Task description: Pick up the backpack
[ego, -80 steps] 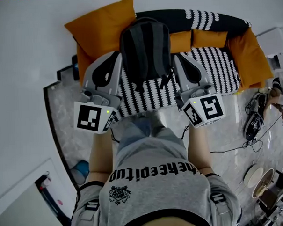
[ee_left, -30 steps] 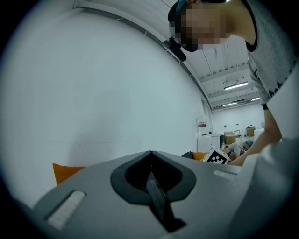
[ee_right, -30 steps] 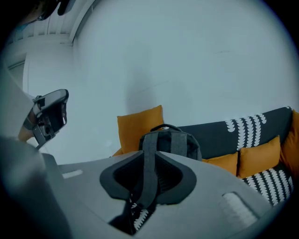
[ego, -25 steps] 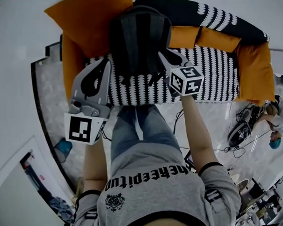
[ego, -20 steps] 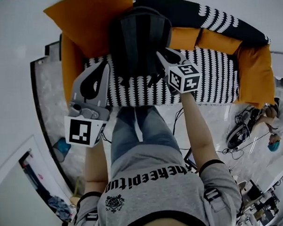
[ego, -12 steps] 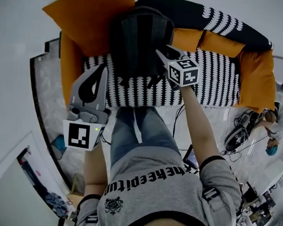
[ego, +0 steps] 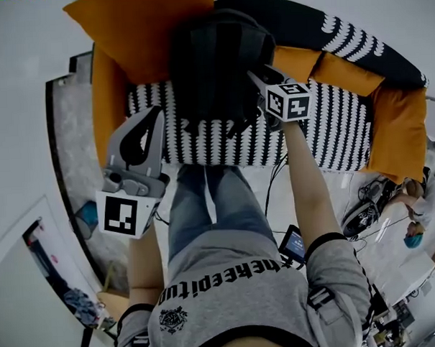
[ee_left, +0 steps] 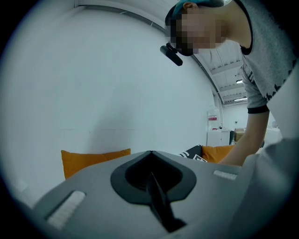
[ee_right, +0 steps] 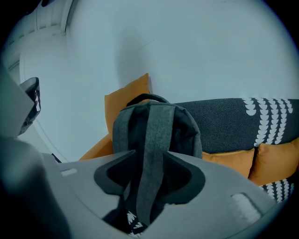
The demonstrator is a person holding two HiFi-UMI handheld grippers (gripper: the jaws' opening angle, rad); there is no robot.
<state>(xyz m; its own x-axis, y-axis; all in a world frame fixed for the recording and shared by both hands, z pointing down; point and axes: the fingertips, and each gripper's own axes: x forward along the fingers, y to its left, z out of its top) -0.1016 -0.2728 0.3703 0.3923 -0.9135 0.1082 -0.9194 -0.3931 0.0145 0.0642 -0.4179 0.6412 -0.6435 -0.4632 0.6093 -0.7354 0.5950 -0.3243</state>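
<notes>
Backpack (ego: 220, 68) stands upright on a striped sofa (ego: 330, 121), propped against an orange cushion (ego: 146, 28) at the sofa's left end. The cushion appears to be what holds it on its base with its straps facing the person. On the left, the left gripper (ego: 156, 114) hangs near the sofa's front edge, its jaws pressed together on nothing. The backpack sits off to the right of those jaws and apart from them, and this hand looks parked so as to leave the approach free. To the right, the right gripper (ego: 256, 75) points down at the backpack's near side. Its jaws have just been opening and stand spread, with a grey strap (ee_right: 152, 126) running up through the gap between them. The pads do not appear to press on it yet. The wide spread is judged a way to take in the strap's full width before closing. The backpack has not been lifted, and a firm pinch on the strap seems the next need.
</notes>
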